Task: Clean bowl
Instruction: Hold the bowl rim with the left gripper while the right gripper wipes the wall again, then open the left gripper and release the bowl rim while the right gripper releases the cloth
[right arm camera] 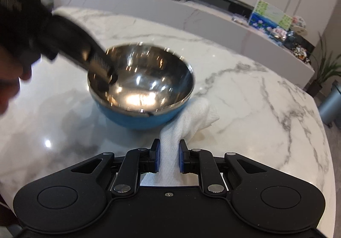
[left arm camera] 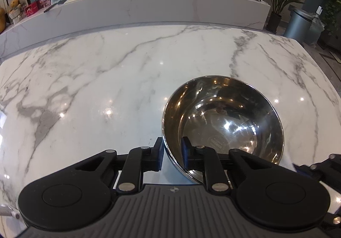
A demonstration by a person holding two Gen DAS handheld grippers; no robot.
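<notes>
A steel bowl (left arm camera: 226, 118) with a blue outside (right arm camera: 136, 119) sits on the white marble table (left arm camera: 106, 80). It is shiny inside. My left gripper (left arm camera: 172, 154) is shut on the bowl's near-left rim, one finger inside and one outside. In the right wrist view the left gripper's fingers (right arm camera: 102, 69) reach over the bowl's left rim. My right gripper (right arm camera: 169, 154) is shut on a white cloth (right arm camera: 196, 114). The cloth trails forward onto the table and touches the bowl's right side. A corner of the cloth (left arm camera: 287, 162) shows beside the bowl in the left wrist view.
A person's hand (right arm camera: 10, 86) holds the left gripper at the left edge. Behind the table runs a low marble ledge (left arm camera: 149, 8) with a router, pictures and small toys. A grey bin (left arm camera: 298, 25) and potted plants stand off the table's far right corner.
</notes>
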